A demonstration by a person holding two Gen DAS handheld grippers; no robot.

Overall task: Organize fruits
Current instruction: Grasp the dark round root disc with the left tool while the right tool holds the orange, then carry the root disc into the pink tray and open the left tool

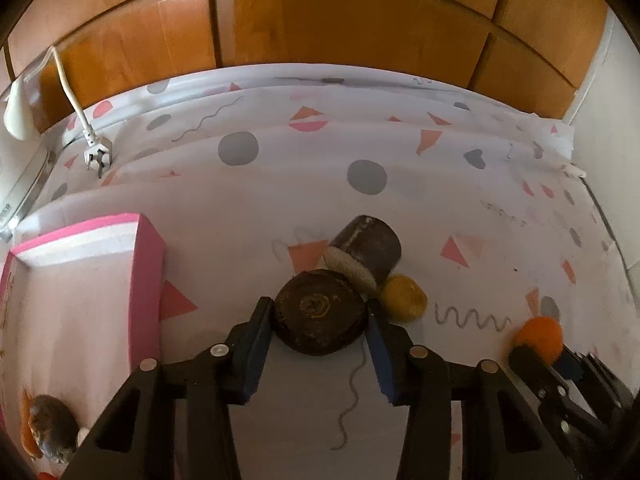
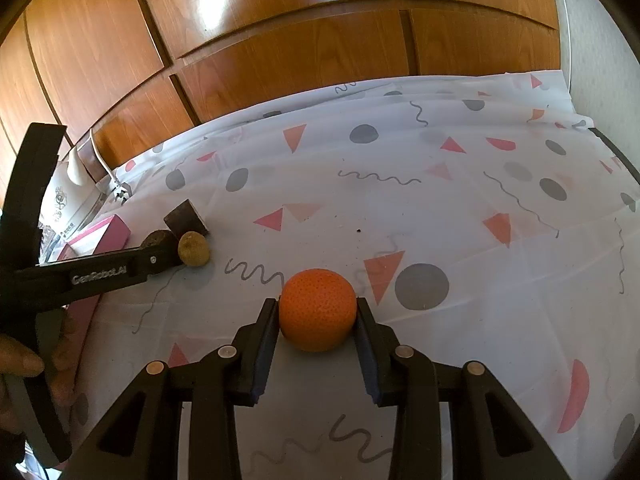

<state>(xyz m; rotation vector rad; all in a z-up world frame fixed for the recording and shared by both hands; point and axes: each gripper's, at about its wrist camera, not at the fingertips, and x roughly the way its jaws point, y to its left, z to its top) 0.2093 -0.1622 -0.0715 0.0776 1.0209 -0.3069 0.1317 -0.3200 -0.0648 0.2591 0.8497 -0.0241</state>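
My left gripper [image 1: 320, 308] is shut on a dark brown round fruit [image 1: 320, 312] that rests on the patterned tablecloth. Just behind it lie a dark brown cylinder-shaped piece [image 1: 366, 246] with a pale cut face and a small yellow-brown fruit [image 1: 403, 294]. My right gripper [image 2: 317, 304] is shut on an orange [image 2: 317, 309] on the cloth; the orange also shows in the left wrist view [image 1: 538, 338]. A pink box [image 1: 80, 280] stands at the left and holds a brownish fruit [image 1: 52, 428] and something orange. The left gripper appears in the right wrist view [image 2: 160, 258].
A white power plug [image 1: 97, 158] and its cord lie at the cloth's back left corner. Wooden cabinet doors [image 1: 320, 20] stand behind the table. A white wall [image 2: 600, 60] bounds the right side. The table edge runs along the right.
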